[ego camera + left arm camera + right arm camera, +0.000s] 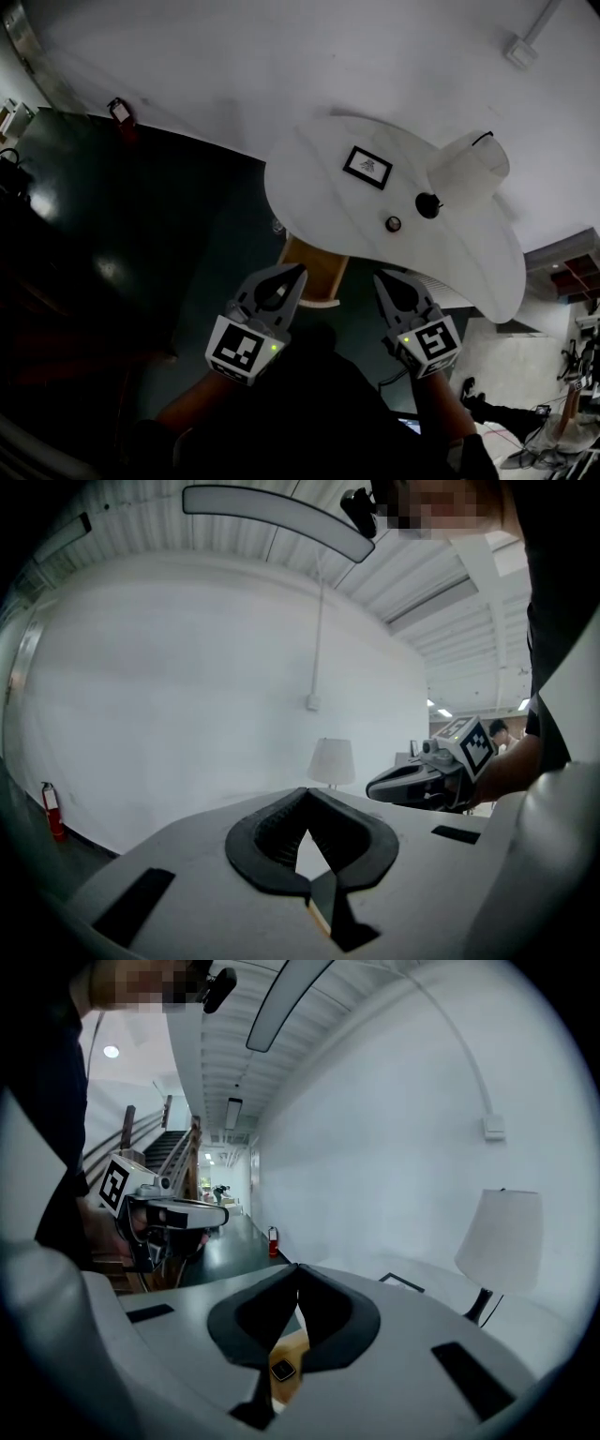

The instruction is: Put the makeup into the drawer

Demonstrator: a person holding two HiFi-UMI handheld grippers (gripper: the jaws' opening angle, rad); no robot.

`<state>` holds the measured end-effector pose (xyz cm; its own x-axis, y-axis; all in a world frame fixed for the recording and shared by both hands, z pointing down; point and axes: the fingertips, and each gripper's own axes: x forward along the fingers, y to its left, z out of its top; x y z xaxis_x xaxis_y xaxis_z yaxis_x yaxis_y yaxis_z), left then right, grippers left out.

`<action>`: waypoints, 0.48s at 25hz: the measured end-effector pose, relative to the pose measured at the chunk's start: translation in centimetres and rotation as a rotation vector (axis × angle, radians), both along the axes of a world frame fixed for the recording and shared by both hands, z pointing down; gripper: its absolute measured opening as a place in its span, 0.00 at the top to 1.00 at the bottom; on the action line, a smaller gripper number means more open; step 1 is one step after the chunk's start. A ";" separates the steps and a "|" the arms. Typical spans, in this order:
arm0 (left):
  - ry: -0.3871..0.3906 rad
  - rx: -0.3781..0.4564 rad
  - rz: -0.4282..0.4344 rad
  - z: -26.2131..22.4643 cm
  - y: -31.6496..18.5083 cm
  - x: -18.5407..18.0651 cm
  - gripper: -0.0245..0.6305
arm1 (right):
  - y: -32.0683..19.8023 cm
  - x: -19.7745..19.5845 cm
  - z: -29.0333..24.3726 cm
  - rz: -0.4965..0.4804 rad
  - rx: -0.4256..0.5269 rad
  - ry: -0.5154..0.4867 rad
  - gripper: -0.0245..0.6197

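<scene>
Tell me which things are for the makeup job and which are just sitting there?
For the job: open wooden drawer, dark square compact inside it, small round pot on the table, maybe makeup.
Just lying about: table lamp, framed picture, fire extinguisher.

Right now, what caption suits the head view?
Shut left gripper and shut right gripper near the open drawer under a white table.
</scene>
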<state>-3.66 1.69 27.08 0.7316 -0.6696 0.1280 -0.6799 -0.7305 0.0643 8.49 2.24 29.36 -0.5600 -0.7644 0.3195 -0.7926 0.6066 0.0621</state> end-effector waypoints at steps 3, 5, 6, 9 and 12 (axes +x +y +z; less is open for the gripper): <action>0.019 0.004 0.028 -0.4 0.0 0.2 0.95 | -0.2 0.6 -0.2 0.017 0.000 0.024 0.94; 0.021 -0.001 0.040 -0.3 -0.4 0.5 0.95 | -0.6 1.2 0.2 0.033 -0.023 0.017 0.94; 0.024 -0.002 0.039 -0.3 -0.7 0.8 0.95 | -0.8 1.6 0.4 0.038 -0.034 0.013 0.94; 0.028 -0.014 0.036 0.2 -1.3 2.0 0.95 | -1.6 2.8 0.7 0.036 -0.055 0.026 0.94; 0.015 -0.020 0.026 0.3 -2.3 3.8 0.95 | -2.9 4.5 1.2 0.020 -0.068 0.025 0.94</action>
